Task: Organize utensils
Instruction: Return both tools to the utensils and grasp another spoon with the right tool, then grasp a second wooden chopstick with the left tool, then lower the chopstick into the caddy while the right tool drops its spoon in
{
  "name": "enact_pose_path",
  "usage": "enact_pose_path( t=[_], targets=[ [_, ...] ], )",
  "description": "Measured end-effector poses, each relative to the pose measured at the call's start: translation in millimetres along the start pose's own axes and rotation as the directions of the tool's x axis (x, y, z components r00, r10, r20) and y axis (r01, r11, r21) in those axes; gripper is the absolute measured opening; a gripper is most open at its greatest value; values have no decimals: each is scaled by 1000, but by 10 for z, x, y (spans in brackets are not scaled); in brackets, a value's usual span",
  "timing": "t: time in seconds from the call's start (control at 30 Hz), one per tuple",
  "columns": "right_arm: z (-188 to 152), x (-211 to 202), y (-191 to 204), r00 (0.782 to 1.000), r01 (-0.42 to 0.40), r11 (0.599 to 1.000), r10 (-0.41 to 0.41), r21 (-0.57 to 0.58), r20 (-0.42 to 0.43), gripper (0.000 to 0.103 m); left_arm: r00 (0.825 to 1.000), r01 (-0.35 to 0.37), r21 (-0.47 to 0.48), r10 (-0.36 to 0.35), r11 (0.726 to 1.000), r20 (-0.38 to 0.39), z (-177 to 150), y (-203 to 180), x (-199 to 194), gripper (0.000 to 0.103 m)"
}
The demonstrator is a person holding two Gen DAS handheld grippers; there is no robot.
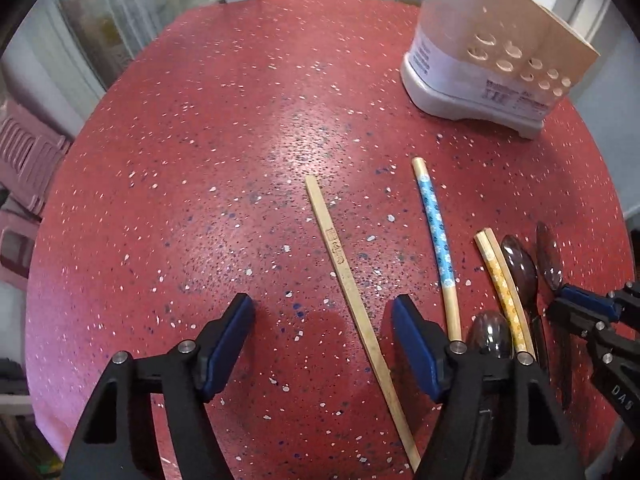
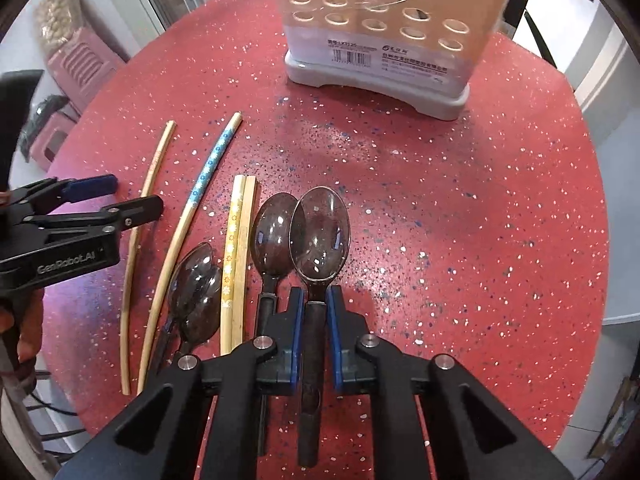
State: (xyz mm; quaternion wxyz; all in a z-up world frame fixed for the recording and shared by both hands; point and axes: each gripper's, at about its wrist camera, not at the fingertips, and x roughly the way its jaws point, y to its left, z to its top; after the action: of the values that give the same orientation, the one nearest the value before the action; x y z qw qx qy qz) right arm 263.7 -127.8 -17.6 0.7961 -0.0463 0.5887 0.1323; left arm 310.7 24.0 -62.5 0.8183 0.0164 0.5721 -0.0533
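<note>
My right gripper (image 2: 316,300) is shut on the handle of a dark translucent spoon (image 2: 320,236), its bowl pointing toward the utensil holder (image 2: 380,36). Two more dark spoons (image 2: 274,240) (image 2: 196,288) lie to its left, with a yellow-patterned chopstick pair (image 2: 236,256), a blue-patterned chopstick (image 2: 200,188) and a plain bamboo chopstick (image 2: 138,236). My left gripper (image 1: 322,312) is open, its jaws either side of the plain chopstick (image 1: 348,280), low over the table. The blue chopstick (image 1: 436,232), the yellow pair (image 1: 504,292) and the holder (image 1: 492,52) show to its right.
The red speckled round table (image 1: 200,160) carries everything. The white-and-tan holder with round holes stands at the far right side. Pink plastic stools (image 1: 24,168) stand on the floor to the left, beyond the table edge.
</note>
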Motion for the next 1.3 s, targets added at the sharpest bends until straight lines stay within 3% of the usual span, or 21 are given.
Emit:
enact_pose_path(
  t=[0.1,0.23,0.27,0.5,0.7,0.97,1.3],
  targets=[
    [-32,-69,-84,999,-39,999,38,21,20,13,999,17,52,-16,999,-33,106,-98,-22,76],
    [-99,-155,-213,997,-66,997,65,27,44,13,997,31,83,-25,996,-71,232,-241,-48,37],
    [-110,-173,-231,997,-69,997,67,27,49,13,997,39,68,-34,997,-73,243,-254,-56,34],
    [-291,-377,-401,988,-122,992,118,33,99,13,997,74,8,-74,997,37,40,-218,-246,34],
    [-420,-531,-538,978,-167,984,158,58,134,13,980,121,-12,-117,993,163,-175,-250,-594,34],
    [-422,-750,-610,964,-202,977,186,67,191,13,936,201,-48,-177,978,305,-405,-162,-1123,34],
    [-260,-1091,-659,944,-222,973,198,63,265,13,870,264,-10,-234,964,433,-210,-255,-1652,34]
  ],
)
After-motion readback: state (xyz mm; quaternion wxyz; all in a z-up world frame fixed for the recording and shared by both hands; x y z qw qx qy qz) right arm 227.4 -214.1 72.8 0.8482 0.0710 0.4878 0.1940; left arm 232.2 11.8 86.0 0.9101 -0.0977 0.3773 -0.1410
